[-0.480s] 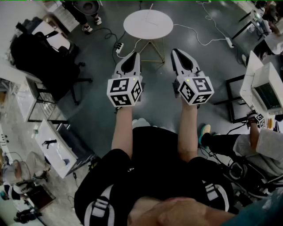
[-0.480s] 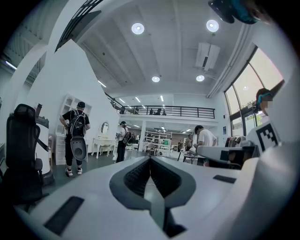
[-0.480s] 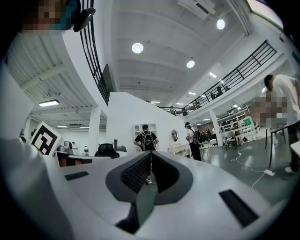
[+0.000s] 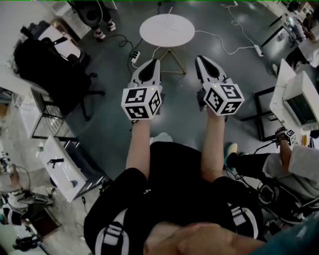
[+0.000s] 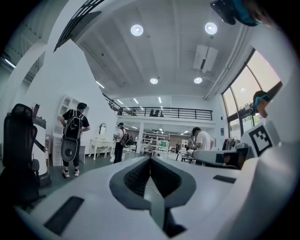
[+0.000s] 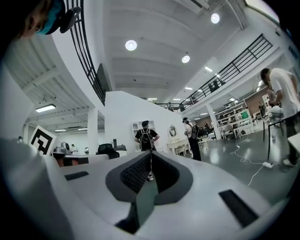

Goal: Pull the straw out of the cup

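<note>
No cup or straw shows clearly in any view. In the head view a round white table (image 4: 167, 30) stands ahead, and a thin pale thing (image 4: 170, 9) at its far rim is too small to identify. My left gripper (image 4: 156, 61) and right gripper (image 4: 199, 57) are held side by side above the grey floor, short of the table and pointing at it. In the left gripper view the left gripper (image 5: 150, 158) has its jaws together with nothing between them. The right gripper (image 6: 151, 153) looks the same in the right gripper view.
A black office chair (image 4: 47, 64) and white desks (image 4: 60, 167) stand on the left. On the right are a monitor (image 4: 301, 107) and a seated person (image 4: 294, 164). Cables and a power strip (image 4: 133, 54) lie on the floor near the table. Other people (image 5: 74, 136) stand far off.
Both grippers have barely shifted, a little to the right in the head view. Their jaws stay together.
</note>
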`<state>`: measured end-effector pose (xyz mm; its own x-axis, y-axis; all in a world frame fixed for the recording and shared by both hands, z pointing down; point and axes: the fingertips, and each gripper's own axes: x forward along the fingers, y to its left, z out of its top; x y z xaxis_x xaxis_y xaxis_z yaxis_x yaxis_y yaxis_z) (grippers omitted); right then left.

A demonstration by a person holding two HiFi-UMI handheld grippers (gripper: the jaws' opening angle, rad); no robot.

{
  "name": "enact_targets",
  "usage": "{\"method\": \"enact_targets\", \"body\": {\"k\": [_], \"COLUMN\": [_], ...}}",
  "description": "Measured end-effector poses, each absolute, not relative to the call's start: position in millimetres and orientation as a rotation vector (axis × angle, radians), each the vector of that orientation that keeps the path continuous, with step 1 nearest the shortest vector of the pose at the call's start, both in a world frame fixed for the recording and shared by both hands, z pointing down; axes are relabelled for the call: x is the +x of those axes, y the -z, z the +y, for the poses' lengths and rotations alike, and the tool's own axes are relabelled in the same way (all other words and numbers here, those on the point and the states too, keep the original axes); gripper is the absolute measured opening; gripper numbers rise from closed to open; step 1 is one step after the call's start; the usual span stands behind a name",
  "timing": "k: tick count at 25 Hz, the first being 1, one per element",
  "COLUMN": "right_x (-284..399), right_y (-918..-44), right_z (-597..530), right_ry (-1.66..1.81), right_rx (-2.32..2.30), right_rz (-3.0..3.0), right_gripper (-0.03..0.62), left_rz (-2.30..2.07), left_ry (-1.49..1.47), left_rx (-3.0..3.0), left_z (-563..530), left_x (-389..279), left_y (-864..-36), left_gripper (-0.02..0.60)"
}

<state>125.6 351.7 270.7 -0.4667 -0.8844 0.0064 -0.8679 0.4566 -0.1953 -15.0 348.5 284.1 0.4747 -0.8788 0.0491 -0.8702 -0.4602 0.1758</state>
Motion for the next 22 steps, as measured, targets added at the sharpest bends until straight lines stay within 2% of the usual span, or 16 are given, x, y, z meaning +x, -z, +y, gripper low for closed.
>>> {"method": "enact_targets", "body": {"k": [14, 22], "right_x": [110, 124], "right_y": [-254, -229], "right_z": [336, 300], "right_ry": [0.164, 0.039], "right_rx": [-1.500, -1.531], "right_rz": [2.644, 2.597], "right_gripper": [0.021, 0.021], "left_rz": [-1.572, -1.474], "left_ry": [0.111, 0.177], "left_rx": [2.535, 2.617], "left_z": [329, 285], "left_x": [-35, -20], "left_y": [-269, -252], "left_gripper": [0.009, 0.009]}}
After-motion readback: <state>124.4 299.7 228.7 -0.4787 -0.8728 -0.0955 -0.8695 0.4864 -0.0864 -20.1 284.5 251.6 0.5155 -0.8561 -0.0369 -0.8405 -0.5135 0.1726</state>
